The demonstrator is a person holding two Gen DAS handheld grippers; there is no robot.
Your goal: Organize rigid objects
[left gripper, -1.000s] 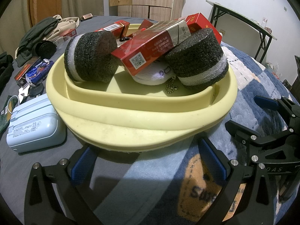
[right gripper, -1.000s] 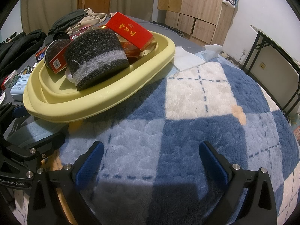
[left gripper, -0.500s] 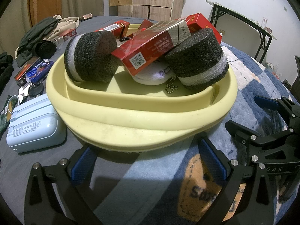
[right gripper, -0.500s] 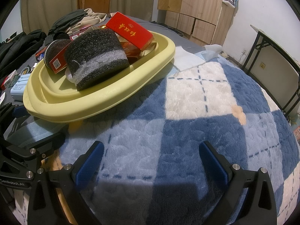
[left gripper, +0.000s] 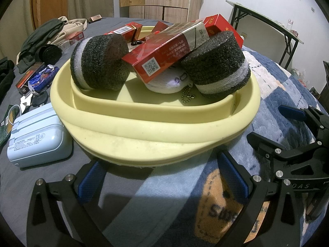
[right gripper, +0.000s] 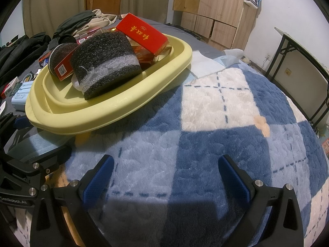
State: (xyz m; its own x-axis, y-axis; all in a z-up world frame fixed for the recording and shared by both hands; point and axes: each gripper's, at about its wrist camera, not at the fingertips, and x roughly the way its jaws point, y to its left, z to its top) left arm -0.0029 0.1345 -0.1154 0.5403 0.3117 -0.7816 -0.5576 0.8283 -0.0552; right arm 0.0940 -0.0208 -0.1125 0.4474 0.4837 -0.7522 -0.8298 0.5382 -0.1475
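Observation:
A pale yellow basin [left gripper: 156, 131] [right gripper: 115, 113] rests on the bed. Inside it lie two black foam cylinders [left gripper: 98, 63] [left gripper: 218, 65] [right gripper: 107, 63], several red cartons [left gripper: 166, 51] [right gripper: 144, 35], a white round object [left gripper: 168, 82] and a bead chain [left gripper: 188, 96]. My left gripper [left gripper: 162, 179] is open just in front of the basin's near rim, holding nothing. Over the blue checked blanket [right gripper: 216, 127], to the right of the basin, my right gripper [right gripper: 164, 179] is open and holds nothing. Each gripper shows at the edge of the other's view.
A light blue case [left gripper: 37, 138] lies left of the basin, with small packets [left gripper: 35, 78] and dark clothes [left gripper: 45, 37] beyond it. Wooden cabinets [right gripper: 216, 6] stand at the back, and a black-framed folding table [right gripper: 304, 57] at the right. A white cloth [right gripper: 205, 63] lies behind the basin.

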